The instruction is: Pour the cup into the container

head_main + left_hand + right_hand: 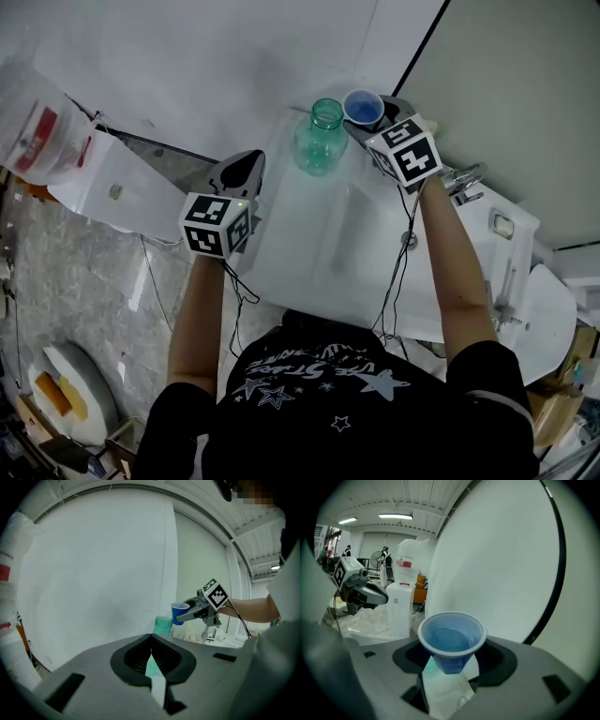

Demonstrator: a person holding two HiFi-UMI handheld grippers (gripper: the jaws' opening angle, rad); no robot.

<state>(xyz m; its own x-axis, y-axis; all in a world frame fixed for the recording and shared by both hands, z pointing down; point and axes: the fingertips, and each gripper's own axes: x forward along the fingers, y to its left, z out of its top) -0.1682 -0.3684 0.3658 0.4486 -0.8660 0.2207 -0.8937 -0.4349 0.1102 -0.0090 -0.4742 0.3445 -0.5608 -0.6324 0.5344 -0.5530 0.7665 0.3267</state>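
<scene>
Centrally, a smooth white table [309,239] carried a translucent green container [320,141], a rounded jar with an open neck, standing upright to receive the pour. To its left, the left hand-held gripper [240,172] hung empty, grey jaws pressed together, seemingly kept clear of the work. The right hand-held gripper [367,122] pinched a small blue plastic cup [451,641] by its tapered wall, upright just beside the container's mouth, probably so the clear liquid inside would not spill before tipping.

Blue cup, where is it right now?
In the head view, upper middle: the blue cup is held in the right hand-held gripper, just right of the green jar.
</scene>
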